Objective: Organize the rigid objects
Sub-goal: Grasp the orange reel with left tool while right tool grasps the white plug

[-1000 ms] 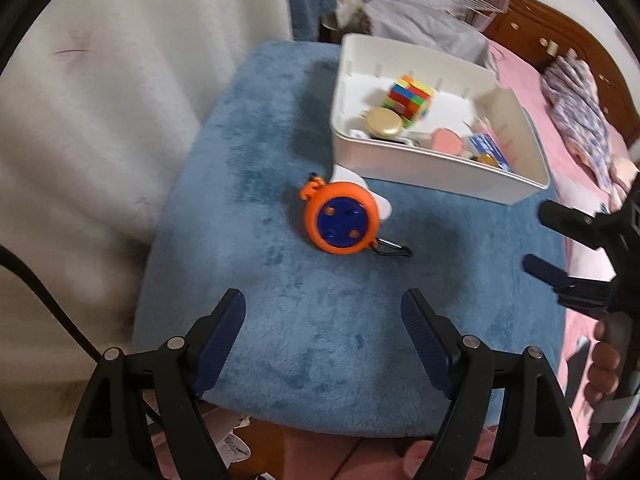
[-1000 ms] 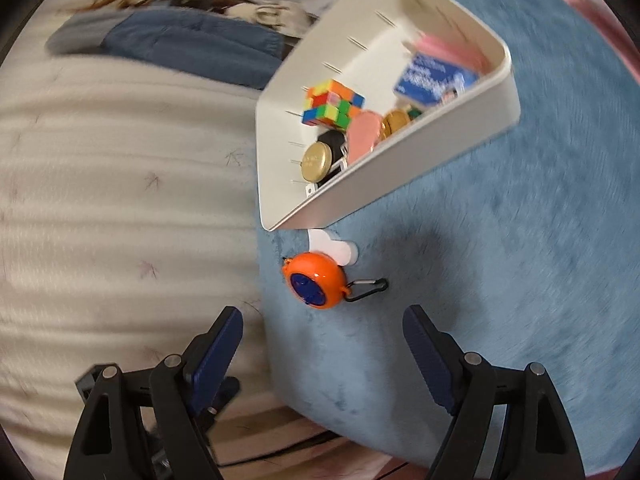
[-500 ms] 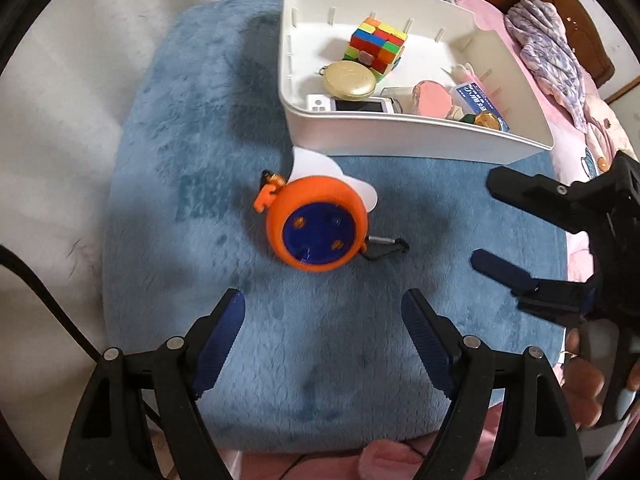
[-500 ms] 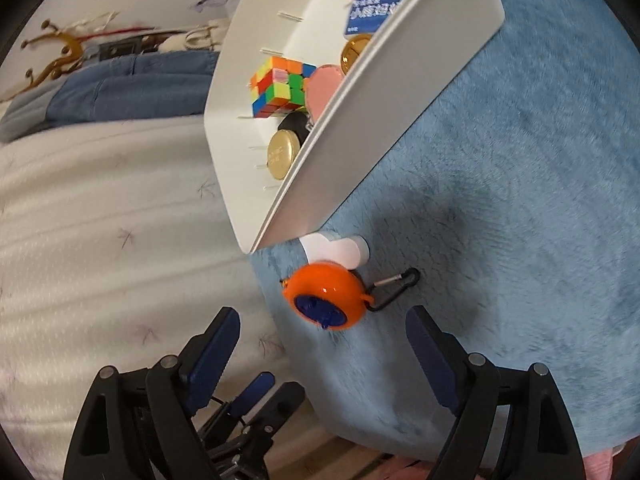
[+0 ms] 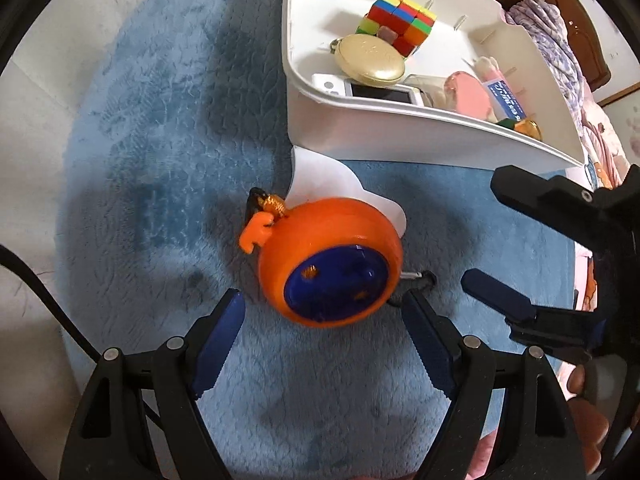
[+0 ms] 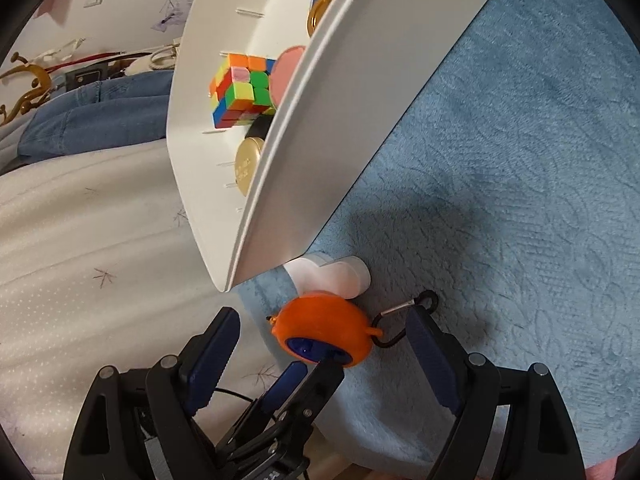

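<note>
- Left tongs [image 5: 320, 320] were spread wide, serrated blue pads flanking the reel [image 5: 330, 264], not touching.
- Reel: round orange plastic, blue face, wire clip [image 6: 404, 322]; lay on fuzzy blue mat [image 5: 160, 160] just beside the bin [image 5: 400, 136].
- Bin: smooth white plastic, held cube [image 5: 400, 20], gold disc [image 5: 370, 58].
- Right tongs [image 6: 322, 344] were also wide, around nothing.

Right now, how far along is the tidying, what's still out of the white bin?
Mostly done: the puzzle cube, gold compact and other small items sit in the white bin. The left gripper, open, is closing in on the orange reel. That reel, lying on the blue mat, is what's left.
</note>
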`<state>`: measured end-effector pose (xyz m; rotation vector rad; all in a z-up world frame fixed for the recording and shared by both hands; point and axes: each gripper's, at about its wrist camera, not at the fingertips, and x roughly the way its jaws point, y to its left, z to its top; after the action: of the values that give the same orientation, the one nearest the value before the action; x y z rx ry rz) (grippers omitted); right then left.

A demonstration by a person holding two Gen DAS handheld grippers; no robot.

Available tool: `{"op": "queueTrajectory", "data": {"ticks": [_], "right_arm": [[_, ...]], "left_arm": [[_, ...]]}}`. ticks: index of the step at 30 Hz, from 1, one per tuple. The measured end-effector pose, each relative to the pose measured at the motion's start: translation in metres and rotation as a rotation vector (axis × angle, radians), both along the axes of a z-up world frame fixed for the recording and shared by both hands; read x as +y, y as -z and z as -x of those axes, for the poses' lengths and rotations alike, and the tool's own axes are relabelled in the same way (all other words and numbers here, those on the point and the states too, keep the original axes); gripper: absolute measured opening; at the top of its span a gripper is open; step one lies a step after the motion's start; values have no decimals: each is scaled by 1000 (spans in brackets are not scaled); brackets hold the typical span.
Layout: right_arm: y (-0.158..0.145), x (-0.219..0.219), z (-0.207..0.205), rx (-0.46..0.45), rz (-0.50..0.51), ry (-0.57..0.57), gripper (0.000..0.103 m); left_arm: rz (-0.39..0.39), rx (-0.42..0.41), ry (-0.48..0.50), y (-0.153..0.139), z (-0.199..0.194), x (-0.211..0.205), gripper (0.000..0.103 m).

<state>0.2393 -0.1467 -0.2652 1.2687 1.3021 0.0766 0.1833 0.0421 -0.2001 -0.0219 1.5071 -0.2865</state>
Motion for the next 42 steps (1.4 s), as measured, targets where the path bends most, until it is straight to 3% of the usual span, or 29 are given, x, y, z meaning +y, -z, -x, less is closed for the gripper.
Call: {"op": "queueTrajectory", "data": {"ticks": [8,26,33,42], "right_arm": [[4,6,-8,31,19,-10,86],[12,13,-27,71,45,-15,86],[15,10,-26,75,48,1,86],[18,20,-37,104,82,-10,86]], "left_arm": [[47,26,-2,14,-7,-1,84],[53,81,22,37,-42,-27,82],[80,123,-2,43,-47,-21,82],[56,155,-1,46,-37,4,82]]}}
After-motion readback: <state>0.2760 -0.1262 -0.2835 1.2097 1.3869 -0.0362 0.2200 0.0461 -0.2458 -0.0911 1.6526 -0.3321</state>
